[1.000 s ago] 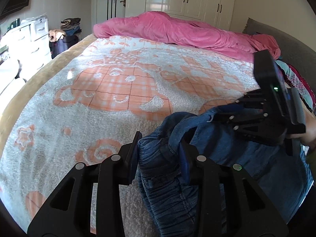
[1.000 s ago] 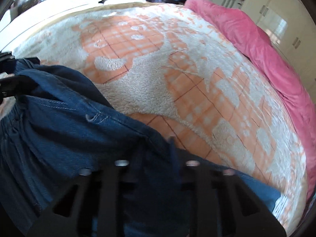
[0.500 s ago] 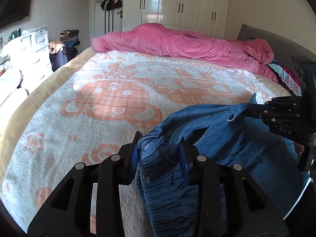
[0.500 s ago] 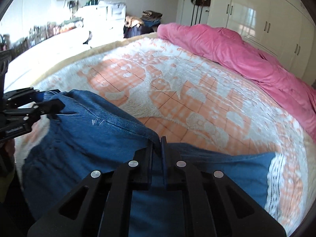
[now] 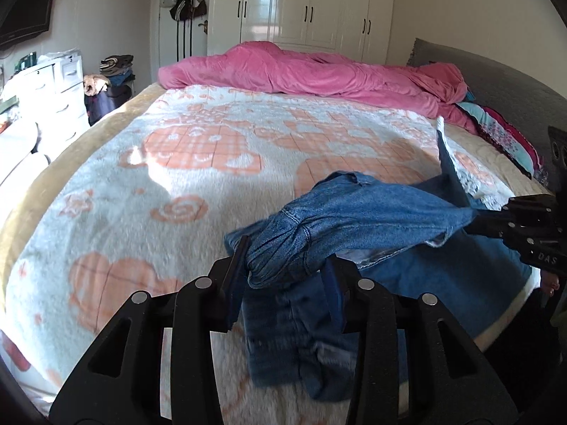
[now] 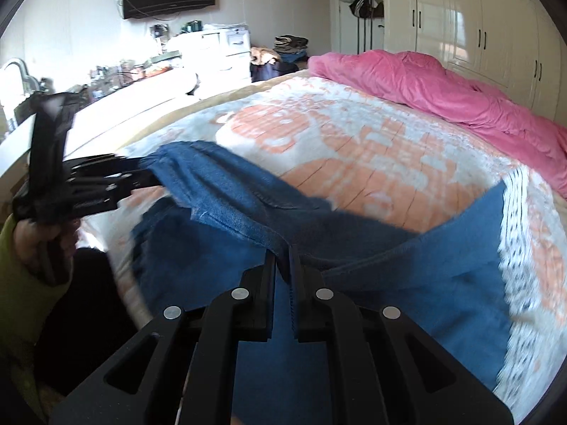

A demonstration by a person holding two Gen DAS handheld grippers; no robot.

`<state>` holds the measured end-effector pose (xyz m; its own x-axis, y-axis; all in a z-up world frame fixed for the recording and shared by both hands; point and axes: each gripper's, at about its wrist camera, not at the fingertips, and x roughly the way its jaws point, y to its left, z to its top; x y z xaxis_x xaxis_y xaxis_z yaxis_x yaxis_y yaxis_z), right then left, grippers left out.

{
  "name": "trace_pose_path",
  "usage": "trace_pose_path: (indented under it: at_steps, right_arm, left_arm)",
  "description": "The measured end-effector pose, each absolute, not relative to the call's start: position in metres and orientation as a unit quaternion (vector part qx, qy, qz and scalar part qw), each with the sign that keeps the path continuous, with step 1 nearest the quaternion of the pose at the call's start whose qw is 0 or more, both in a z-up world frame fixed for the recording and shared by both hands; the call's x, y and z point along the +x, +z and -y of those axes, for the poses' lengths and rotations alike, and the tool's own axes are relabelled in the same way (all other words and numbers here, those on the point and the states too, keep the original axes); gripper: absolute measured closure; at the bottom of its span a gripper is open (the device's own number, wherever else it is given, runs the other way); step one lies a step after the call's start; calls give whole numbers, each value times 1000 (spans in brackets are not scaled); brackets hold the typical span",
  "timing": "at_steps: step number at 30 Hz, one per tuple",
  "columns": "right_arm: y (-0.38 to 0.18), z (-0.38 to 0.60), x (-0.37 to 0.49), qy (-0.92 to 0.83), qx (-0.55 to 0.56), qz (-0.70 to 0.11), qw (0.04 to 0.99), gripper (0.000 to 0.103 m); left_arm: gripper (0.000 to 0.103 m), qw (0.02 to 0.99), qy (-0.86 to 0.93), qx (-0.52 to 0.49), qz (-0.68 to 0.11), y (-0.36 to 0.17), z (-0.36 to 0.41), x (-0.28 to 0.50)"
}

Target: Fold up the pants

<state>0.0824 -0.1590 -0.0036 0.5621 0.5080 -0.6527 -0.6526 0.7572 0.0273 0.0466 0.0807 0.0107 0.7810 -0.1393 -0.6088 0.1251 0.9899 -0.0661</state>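
**denimdad:** Pants (image 5: 358, 212) are strung between the two tongs right now, lifted off the bed (image 5: 184, 163) at the near edge. Left tongs (image 5: 283, 265) are clenched on a fat bunch of the gathered waistband, so the fingers sit fairly wide apart with denim stuffed between them. Right tongs (image 6: 282, 262) are pinched nearly closed on a thin hem or seam.

**foldbot_fan:** So which way does the long axis run?

**denimdad:** Roughly side to side, from one pair of tongs to the other, parallel to the near edge of the bed. In the left view the right tongs (image 5: 478, 219) are off to the right with the fabric taut up to them; in the right view the left tongs (image 6: 141, 177) are off to the left. The rest of the cloth hangs and drapes below that line, one leg trailing out over the blanket (image 6: 354, 163).

**foldbot_fan:** Next move?

**denimdad:** My guess: spread it flat forward onto the bed. Both ends are equally in hand, so neither is nearer.
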Motion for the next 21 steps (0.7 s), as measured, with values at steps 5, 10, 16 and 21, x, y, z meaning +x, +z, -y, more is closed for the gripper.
trace_pose_path:
  at_steps: [5,10,16,21]
  right_arm:
    - [-18,159,48,349,-101,-342,867,97]
    - [-38,153,25,362,-99,-364,853,97]
    - [-48,144,15,373,-112,-374,842,97]
    - [-60,142,15,381,-114,-386,832,96]
  left_arm:
    - [71,938,-67,18,-341,4,-77,25]
    - [69,926,-65,11,-371,-7,-83,10]
    - [68,918,-57,9,-393,-16,-87,3]
    - [63,909,-50,-13,-415,-26,-97,-2]
